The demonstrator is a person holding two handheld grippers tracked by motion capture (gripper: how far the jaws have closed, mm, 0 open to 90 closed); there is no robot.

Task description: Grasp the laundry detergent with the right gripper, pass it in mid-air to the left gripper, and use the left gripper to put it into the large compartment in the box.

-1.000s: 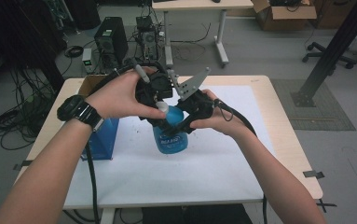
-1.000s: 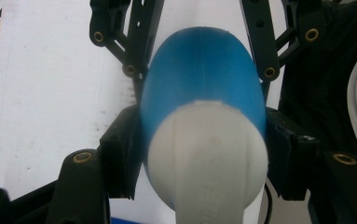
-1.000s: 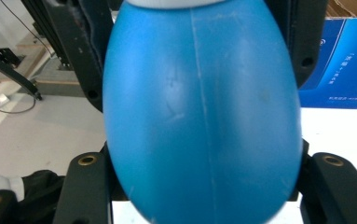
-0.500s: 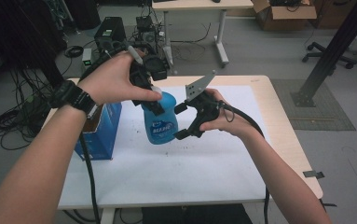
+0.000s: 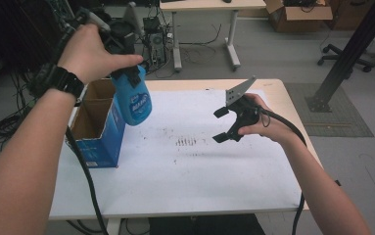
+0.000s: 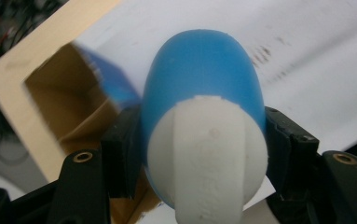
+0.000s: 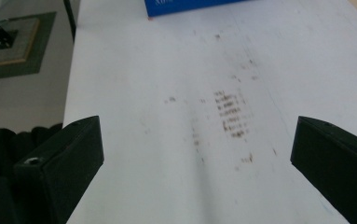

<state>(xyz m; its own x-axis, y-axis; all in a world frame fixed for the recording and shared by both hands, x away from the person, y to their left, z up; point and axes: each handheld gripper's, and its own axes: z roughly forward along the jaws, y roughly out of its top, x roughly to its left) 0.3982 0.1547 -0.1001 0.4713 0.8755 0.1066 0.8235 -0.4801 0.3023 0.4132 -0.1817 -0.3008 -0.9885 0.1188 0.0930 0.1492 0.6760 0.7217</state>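
Blue spray bottle [image 5: 135,99] is hanging clamped in the left gripper [image 5: 126,73] over the open cardboard box [image 5: 98,128]. Right gripper [image 5: 220,125], jaws just opened wide with nothing between them, is hovering above the white table [image 5: 185,186].

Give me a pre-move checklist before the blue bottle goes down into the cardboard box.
1. Left gripper clamped on the blue bottle: ok, jaws press both its sides.
2. Bottle lifted off the table: ok.
3. Bottle over the cardboard box opening: not ok, it hangs at the box's right edge.
4. Box top open: ok, flaps apart.
5. Right gripper clear of the bottle: ok, jaws have just opened with nothing between them.
6. Room inside the box: cannot tell.
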